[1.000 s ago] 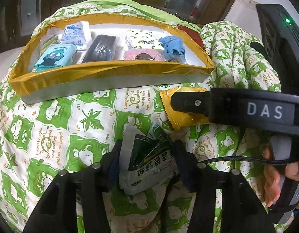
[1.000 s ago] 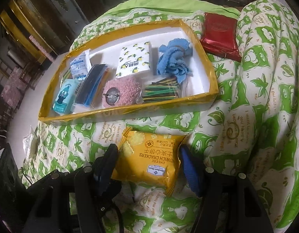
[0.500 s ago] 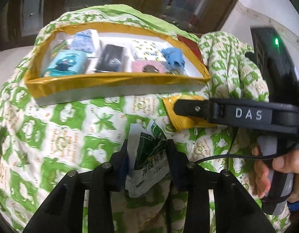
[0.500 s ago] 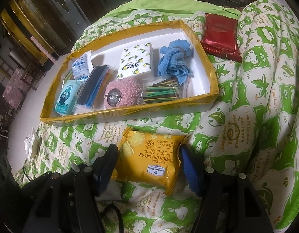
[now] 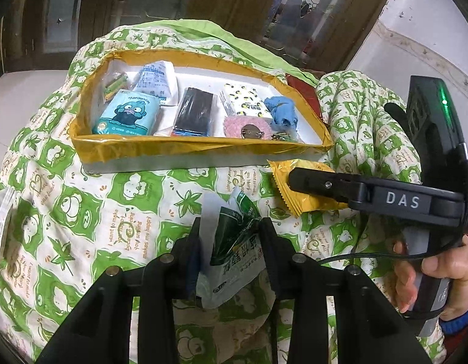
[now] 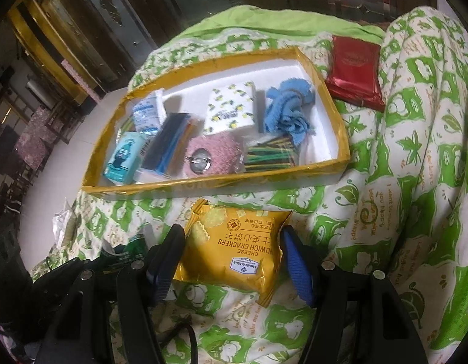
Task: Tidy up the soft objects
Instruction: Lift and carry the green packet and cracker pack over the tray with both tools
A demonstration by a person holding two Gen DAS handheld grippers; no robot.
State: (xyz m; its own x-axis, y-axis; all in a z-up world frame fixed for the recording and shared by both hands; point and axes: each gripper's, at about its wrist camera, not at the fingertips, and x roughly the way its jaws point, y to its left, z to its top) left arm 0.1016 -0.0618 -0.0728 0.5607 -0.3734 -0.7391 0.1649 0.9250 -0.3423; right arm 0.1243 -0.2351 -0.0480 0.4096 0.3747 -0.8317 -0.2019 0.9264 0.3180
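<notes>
While my left gripper (image 5: 231, 251) pinches the green snack packet (image 5: 234, 251), its jaws, which have just been closing, stand narrow with both pads pressed on the packet's sides. That packet runs lengthwise from six o'clock to twelve in the left wrist view, its torn, crumpled top pointing at twelve toward the tray (image 5: 200, 148) and its printed lower end hanging at six between the fingers.

My right gripper (image 6: 231, 257) stands about half wide around the yellow cracker packet (image 6: 234, 251), which lies flat on the green-patterned quilt (image 6: 385, 212). Both pads sit at the packet's short edges; I cannot tell whether they press it. Its long axis runs nine to three across the jaws, and its lettering reads upside down to me, so its top points at six, toward the camera.

At twelve o'clock of both packets sits the yellow-rimmed tray, holding a blue tissue pack (image 5: 127, 115), a black bundle (image 5: 194, 112), a lemon-print pack (image 6: 231, 106), a pink fuzzy piece (image 6: 212, 154) and a blue cloth (image 6: 288, 109). A red packet (image 6: 354, 72) lies on the quilt at one o'clock, just outside the tray's corner. A hand (image 5: 431, 270) grips the right tool's handle at three o'clock in the left view.
</notes>
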